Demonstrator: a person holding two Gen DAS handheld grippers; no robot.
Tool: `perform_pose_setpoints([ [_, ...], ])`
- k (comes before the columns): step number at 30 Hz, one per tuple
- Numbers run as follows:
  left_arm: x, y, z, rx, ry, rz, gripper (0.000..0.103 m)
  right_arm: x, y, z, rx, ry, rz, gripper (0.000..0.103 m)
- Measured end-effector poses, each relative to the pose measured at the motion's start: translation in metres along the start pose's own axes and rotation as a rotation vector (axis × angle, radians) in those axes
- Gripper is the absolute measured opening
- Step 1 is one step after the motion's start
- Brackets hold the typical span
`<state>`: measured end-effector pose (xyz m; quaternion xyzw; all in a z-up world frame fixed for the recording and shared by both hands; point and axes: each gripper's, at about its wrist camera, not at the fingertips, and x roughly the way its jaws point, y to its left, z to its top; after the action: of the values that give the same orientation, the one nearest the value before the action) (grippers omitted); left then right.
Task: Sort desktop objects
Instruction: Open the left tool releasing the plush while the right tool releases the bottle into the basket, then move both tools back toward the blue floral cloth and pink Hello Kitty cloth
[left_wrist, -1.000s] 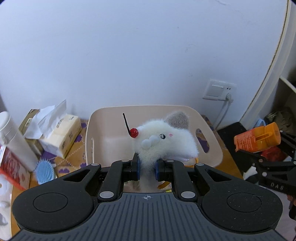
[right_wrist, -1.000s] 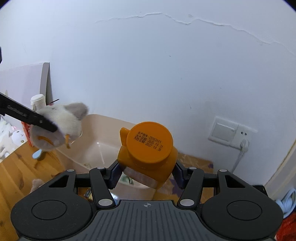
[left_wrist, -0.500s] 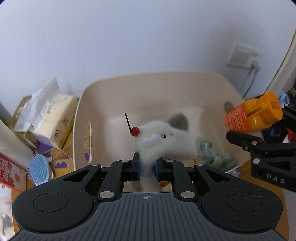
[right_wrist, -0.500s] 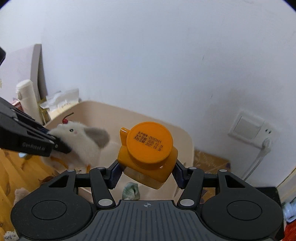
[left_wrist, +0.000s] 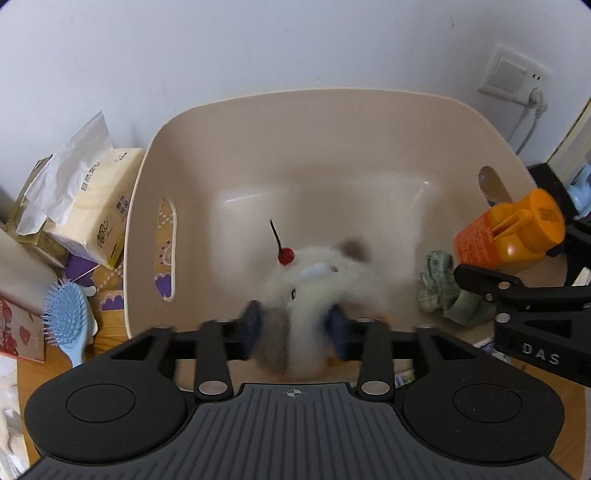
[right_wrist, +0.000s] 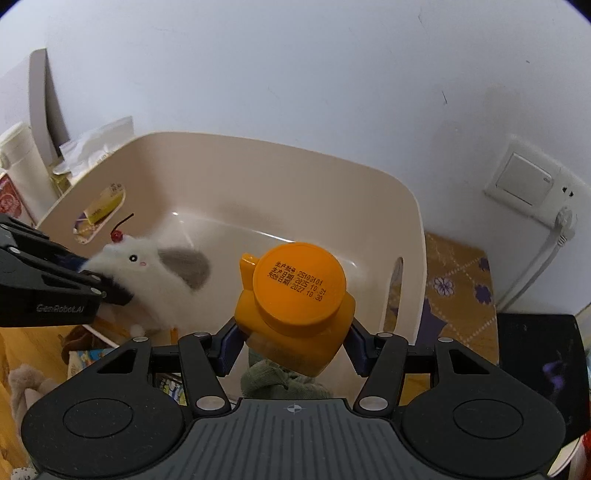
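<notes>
Soft, even daylight fills both views, with faint glare on the beige bin floor. Fisheye distortion bends the edges and darkens corners. The plush toy is motion-blurred.

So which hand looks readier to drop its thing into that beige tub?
Left. Its hand-held gripper is over the tub, jaws opening with the plush toy between them. The right hand-held gripper grips the orange bottle near the tub's edge.

orange cap: 2025.10.31, 2027.10.30 | left tongs: GenRobot.AI | right tongs: DAS
</notes>
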<state>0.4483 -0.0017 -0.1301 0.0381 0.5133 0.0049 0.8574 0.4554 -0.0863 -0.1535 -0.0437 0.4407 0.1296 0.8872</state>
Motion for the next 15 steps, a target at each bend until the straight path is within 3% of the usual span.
perform_pose_setpoints([
  [3,-0.005,-0.001,-0.002,0.001,-0.012,-0.006,0.074,-0.002,-0.004,-0.002,0.031,-0.001,0.004,0.062],
  [7,-0.008,-0.002,-0.002,-0.014,-0.013,0.012,0.080,-0.007,-0.004,-0.003,0.045,-0.016,0.002,0.073],
  [11,-0.021,-0.002,-0.004,-0.018,-0.016,0.001,0.080,-0.017,-0.003,-0.004,0.090,-0.050,0.007,0.100],
  [15,-0.036,-0.003,-0.007,-0.001,-0.045,0.000,0.082,-0.030,-0.003,-0.001,0.124,-0.082,0.004,0.103],
])
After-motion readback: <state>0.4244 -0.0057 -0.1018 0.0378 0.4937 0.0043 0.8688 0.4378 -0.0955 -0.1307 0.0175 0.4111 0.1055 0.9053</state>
